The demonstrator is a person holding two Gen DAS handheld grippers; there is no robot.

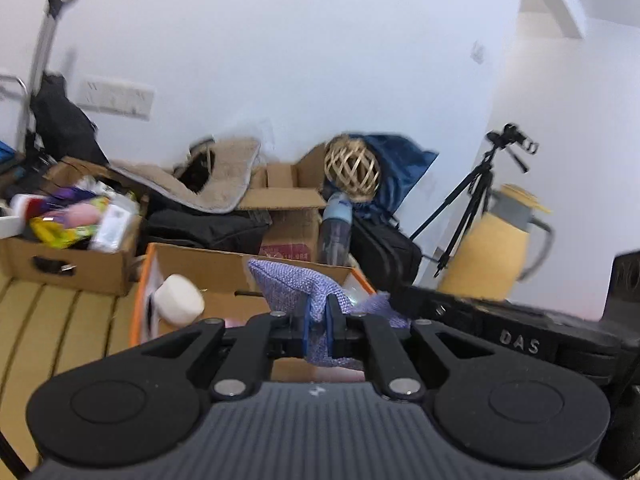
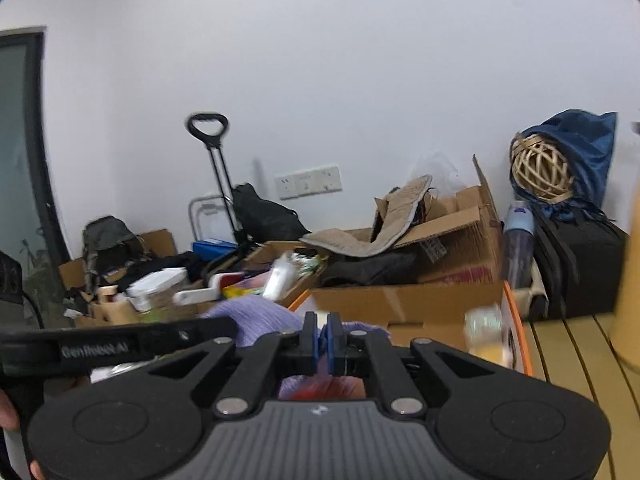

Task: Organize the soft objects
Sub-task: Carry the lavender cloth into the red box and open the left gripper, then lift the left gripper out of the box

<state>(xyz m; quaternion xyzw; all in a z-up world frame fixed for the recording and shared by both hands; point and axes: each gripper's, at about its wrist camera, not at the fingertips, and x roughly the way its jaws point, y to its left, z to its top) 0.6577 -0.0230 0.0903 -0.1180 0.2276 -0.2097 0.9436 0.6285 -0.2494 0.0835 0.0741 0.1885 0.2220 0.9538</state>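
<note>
A lilac knitted cloth [image 1: 296, 284] hangs above an orange-edged cardboard box [image 1: 224, 268], the left gripper [image 1: 319, 322] fingers clamped on one edge, the right gripper [image 2: 321, 338] fingers on another. Apparently mid-fold; next, bring the edges together evenly.

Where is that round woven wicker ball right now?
The wicker ball sits at the back by the wall, nestled against a blue bag, above a water bottle; it is toward the right in both views.

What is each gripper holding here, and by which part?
Both grip the purple knitted cloth: the left gripper pinches a bunched fold near its edge; the right gripper appears shut on another thin edge.
</note>
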